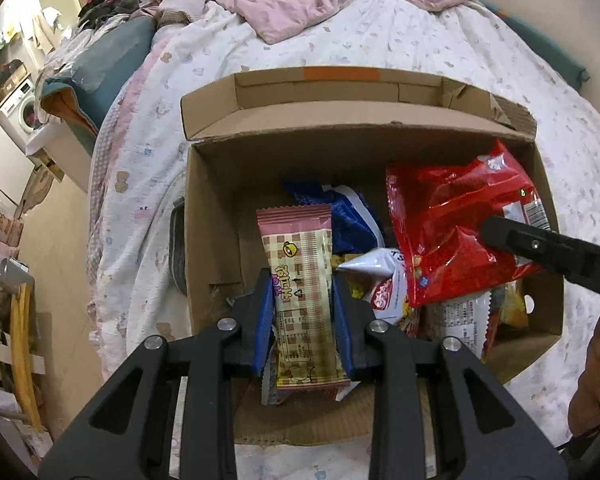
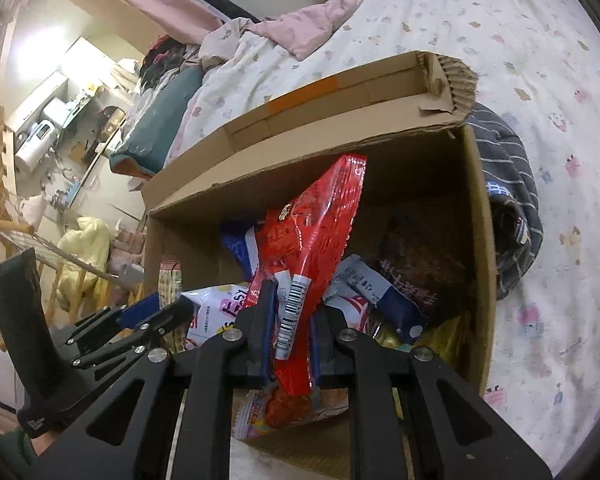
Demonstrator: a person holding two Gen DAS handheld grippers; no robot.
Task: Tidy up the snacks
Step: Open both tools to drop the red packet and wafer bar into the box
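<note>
The left gripper (image 1: 303, 316) clamps the pink checked wafer pack (image 1: 300, 276) at frame centre; the right gripper (image 2: 290, 340) clamps the red snack bag (image 2: 308, 236), both held over the cardboard box (image 1: 216, 216), probably for sorting.

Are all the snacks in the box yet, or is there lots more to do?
Several snack packets already lie inside the cardboard box on the bed. Two more are in hand above it: the left gripper is shut on a pink checked snack bar, and the right gripper is shut on a red snack bag. Both are unreleased. No loose snacks show on the bedspread in these views.
</note>
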